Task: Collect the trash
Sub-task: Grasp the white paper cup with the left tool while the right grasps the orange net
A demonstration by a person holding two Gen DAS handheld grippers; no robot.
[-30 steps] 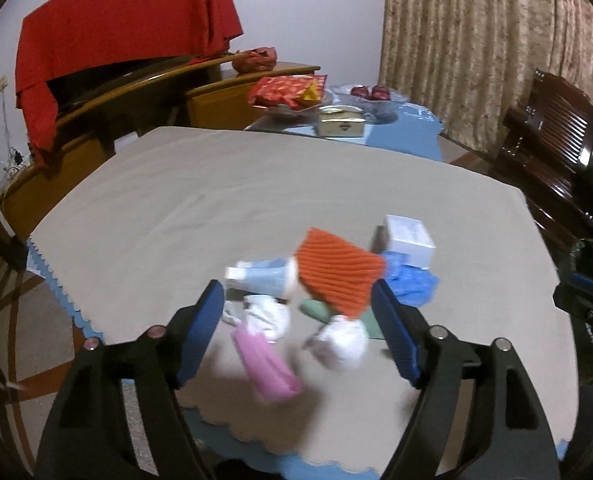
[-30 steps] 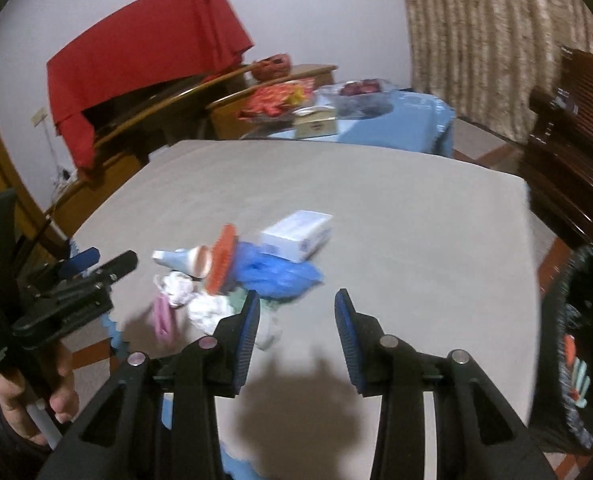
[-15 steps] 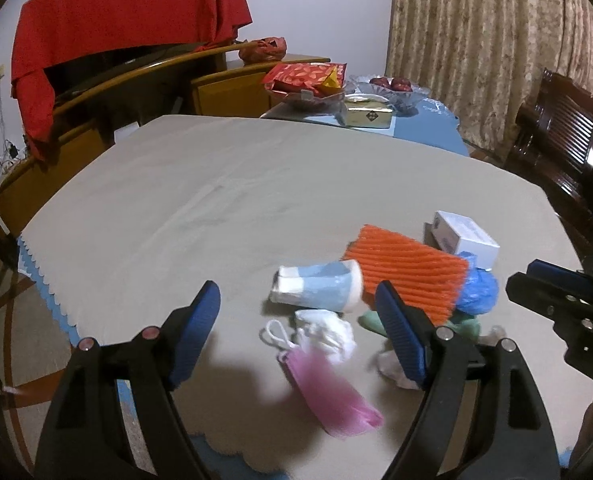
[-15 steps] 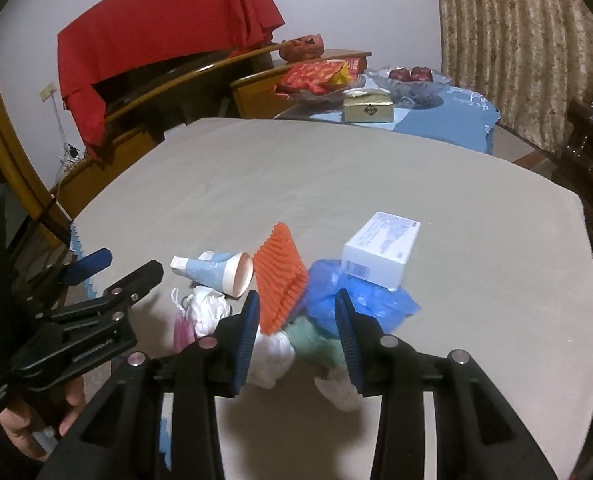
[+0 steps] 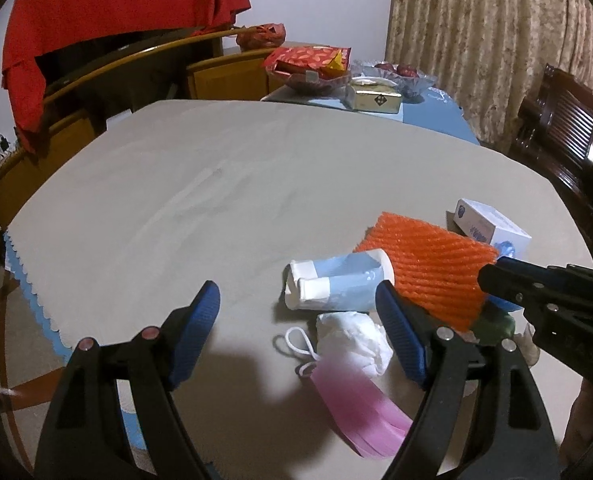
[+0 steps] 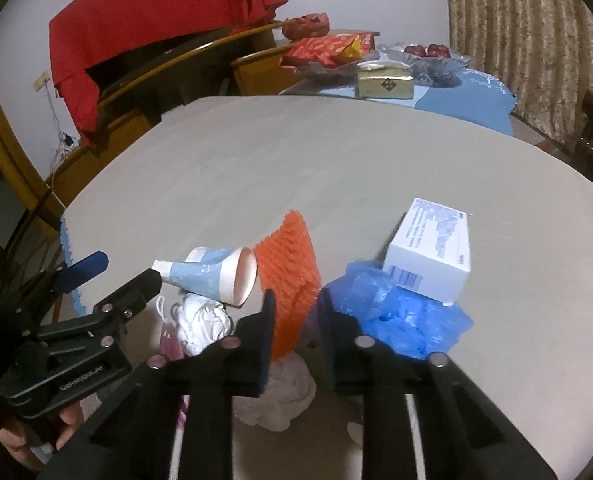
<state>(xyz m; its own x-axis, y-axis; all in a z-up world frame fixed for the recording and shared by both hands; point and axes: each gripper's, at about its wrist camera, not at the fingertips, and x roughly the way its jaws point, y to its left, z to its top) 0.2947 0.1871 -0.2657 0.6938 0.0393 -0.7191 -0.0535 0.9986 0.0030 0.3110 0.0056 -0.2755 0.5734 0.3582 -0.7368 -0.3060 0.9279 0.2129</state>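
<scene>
Your trash sits heaped near the front edge of the table, so both grippers can reach it from the same side. The paper cup lies on its side against the orange foam net, with a white tissue wad and a pink mask in front of it. A white box rests partly on the blue plastic bag to the right.

Your right gripper points steeply down into the middle of the heap. Its jaws have just been closing and now stand narrow around the lower corner of the foam net, which rises between them. Whether the pads already press on it is not clear, so I take this as the start of the first pickup.

Your left gripper also tilts down, just in front of the cup and tissue, jaws spread wide and holding nothing. From there it looks ready for the cup or the tissue wad.
</scene>
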